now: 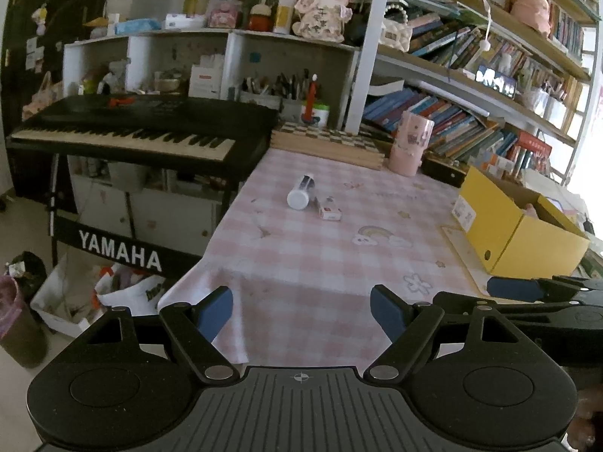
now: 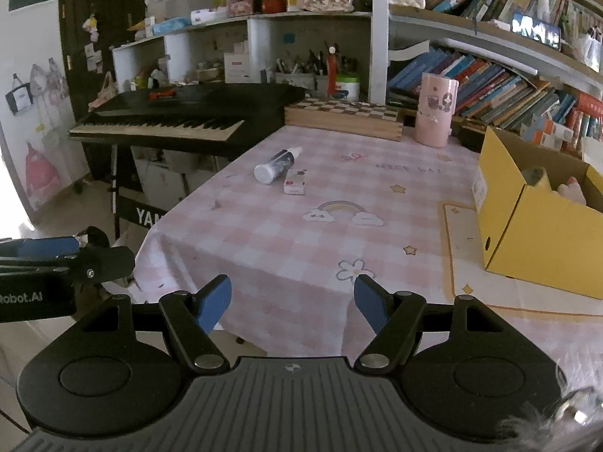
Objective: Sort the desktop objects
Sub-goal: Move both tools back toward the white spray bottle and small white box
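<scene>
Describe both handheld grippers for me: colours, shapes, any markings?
Both match: the left gripper and right gripper have blue flat pads on black angled links with silver pivot pins, two round black discs, and a grey ribbed base bearing a crosshair mark. White "Robot.AI" lettering shows on the left one's side.

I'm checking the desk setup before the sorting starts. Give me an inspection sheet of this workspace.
Surface: table under a pink checked cloth with rainbow and flower prints.
Job's things: white spray bottle lying on its side; small box lying right beside it; open yellow box at the right edge, with things inside that cannot be made out.
Clutter: pink cylinder standing at the back; chessboard box beside it.
Grippers: left gripper and right gripper both open, nothing between the jaws, both short of the bottle.
Cables: nothing seen.
Surroundings: black keyboard on a stand at the left; bookshelves behind; bags and a bin on the floor.
</scene>
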A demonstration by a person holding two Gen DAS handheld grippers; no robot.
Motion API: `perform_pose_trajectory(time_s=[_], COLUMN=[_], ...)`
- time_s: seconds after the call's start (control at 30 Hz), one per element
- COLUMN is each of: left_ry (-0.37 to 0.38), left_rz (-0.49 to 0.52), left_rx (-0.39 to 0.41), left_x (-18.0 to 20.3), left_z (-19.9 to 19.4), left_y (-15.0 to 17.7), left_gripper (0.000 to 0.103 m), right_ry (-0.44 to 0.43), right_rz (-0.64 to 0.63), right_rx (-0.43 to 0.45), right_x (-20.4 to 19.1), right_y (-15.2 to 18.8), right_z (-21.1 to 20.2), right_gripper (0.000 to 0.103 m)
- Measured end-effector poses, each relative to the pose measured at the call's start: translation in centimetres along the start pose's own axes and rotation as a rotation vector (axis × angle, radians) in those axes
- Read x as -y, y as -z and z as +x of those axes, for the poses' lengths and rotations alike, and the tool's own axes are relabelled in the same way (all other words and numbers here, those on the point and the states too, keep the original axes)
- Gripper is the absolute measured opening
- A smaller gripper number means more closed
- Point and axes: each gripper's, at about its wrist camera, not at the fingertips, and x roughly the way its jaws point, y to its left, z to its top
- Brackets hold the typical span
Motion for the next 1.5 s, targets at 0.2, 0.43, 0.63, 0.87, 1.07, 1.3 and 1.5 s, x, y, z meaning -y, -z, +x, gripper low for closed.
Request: perform_pose_trajectory(time_s=[0.2,0.43,0.63,0.87,1.07,1.3,1.5], left_ry=[-0.011,-0.021,-0.041,-0.072,-0.102,-0.125,-0.145], left_rz=[-0.013,-0.025,-0.041,-0.051,-0.044,-0.069,-0.071], left_rx=[-0.017,-0.032,-0.033,-0.021,-0.038,-0.051,-0.06], left_x=[0.1,0.3,0.2,0.5,0.8,0.5,0.5], left_z=[2.4,5.9,8.8,11.9,14.7,17.4,19.1], left_y=[-1.3,-3.3,-5.5,-8.3,-9.8,-11.2,-12.3], left_gripper=[0.082,0.082,0.082,0.082,0.082,0.082,0.082], right_ry=[-0.008,-0.029,-0.053,-0.107,-0.16,-0.212,-0.259], right_rz=[-0.002,-0.02,-0.034,-0.063,-0.093,-0.13,-0.168], right_rx=[-0.023,-0.066,-0.089,-0.1,-0.114,-0.137,-0.176], right_x=[1.3,2.6,3.8,4.4,4.8,5.1,4.9], right_y=[-1.2,-3.0,-4.9,-7.2,-8.9,-10.2,-10.8], right_z=[2.3,5.9,9.4,13.2,16.3,19.5,22.3], right_gripper=[0.07,0.07,0.07,0.07,0.071,0.071,0.071])
